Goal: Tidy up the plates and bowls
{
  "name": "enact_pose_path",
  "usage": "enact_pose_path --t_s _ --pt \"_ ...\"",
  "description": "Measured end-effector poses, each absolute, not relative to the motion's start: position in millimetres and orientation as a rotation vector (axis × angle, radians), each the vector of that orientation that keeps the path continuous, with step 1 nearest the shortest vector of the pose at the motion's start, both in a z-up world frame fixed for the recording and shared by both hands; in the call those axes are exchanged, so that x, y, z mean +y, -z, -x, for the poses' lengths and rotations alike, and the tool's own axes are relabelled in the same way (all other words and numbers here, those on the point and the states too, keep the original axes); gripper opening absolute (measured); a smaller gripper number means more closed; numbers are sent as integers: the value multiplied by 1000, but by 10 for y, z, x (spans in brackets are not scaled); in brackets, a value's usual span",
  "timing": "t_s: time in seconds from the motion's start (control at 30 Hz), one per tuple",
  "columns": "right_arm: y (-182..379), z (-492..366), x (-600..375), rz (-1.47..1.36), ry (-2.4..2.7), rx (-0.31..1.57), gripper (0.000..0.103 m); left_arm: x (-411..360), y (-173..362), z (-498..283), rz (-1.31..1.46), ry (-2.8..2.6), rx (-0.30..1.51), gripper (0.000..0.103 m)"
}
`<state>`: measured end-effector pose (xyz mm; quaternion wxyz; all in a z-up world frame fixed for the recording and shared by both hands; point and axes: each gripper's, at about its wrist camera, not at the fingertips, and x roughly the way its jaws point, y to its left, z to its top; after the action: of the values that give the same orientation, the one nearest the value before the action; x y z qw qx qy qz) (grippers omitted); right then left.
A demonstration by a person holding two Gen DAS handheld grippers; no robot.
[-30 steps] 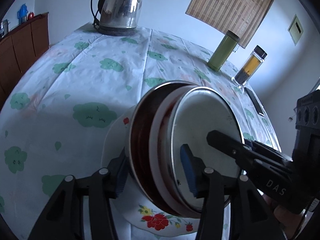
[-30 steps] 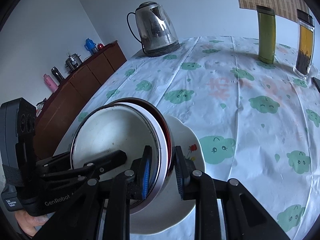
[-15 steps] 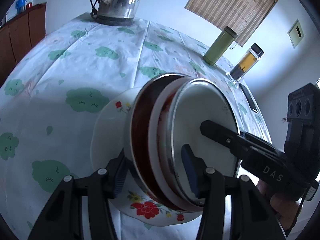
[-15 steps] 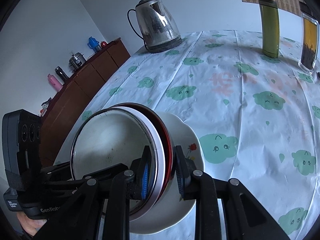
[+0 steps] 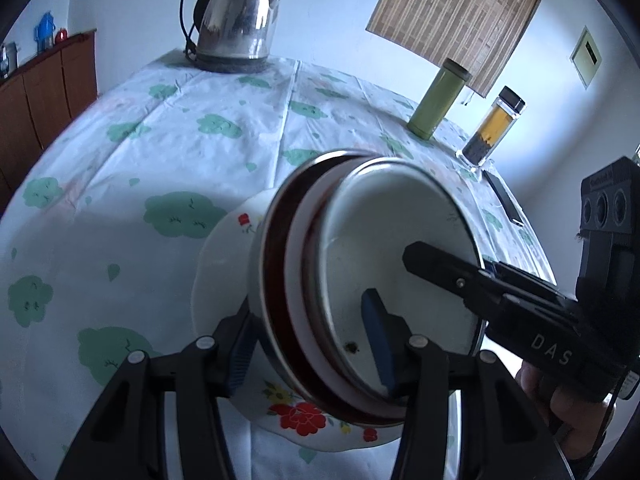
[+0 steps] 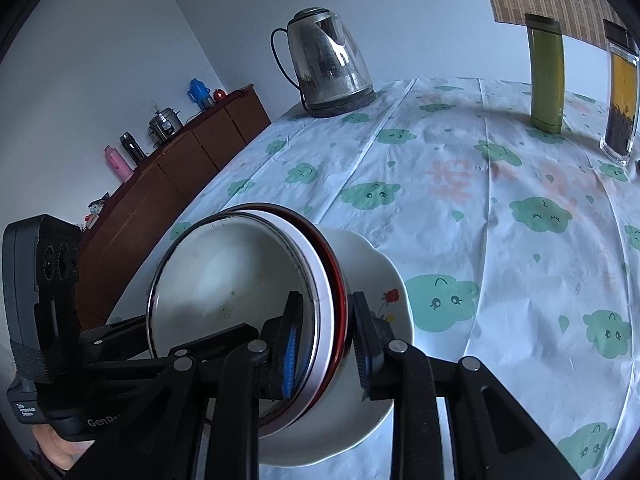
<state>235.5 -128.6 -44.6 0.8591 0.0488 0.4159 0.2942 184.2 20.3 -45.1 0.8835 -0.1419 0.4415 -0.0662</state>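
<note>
A nested stack of bowls (image 5: 360, 280), steel-rimmed white inside, white and dark red around, is tilted on a white flowered plate (image 5: 224, 264) on the table. My left gripper (image 5: 308, 344) is shut on the stack's near rim. My right gripper (image 6: 326, 336) is shut on the opposite rim of the same stack of bowls (image 6: 224, 300), which rests on the plate (image 6: 384, 288). Each gripper shows in the other's view.
A steel kettle (image 5: 236, 20) stands at the table's far edge. A green flask (image 5: 438, 100) and a jar of dark and amber contents (image 5: 492, 128) stand far right. A phone (image 5: 504, 200) lies near the jar. A wooden sideboard (image 6: 168, 192) is left.
Both grippers keep their hold on the bowl stack. The views have tilted up a little; the stack and plate stay in about the same place on the table.
</note>
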Motion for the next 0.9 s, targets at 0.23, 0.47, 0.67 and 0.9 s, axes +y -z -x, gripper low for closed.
enact_pose_path --t_s 0.23,0.47,0.67,0.9 --pt "267 -2198 -1298 -17 -591 758 57 246 307 -1724 263 88 861 65" --pt "70 -2055 -1395 20 -524 610 60 246 129 -1561 210 -2 767 67" --pt "-187 -1783 -1504 40 -446 392 72 176 -85 -1420 161 -53 648 77" --pt "-333 -1569 -1493 102 -372 241 72 115 -266 -1311 124 -96 538 98"
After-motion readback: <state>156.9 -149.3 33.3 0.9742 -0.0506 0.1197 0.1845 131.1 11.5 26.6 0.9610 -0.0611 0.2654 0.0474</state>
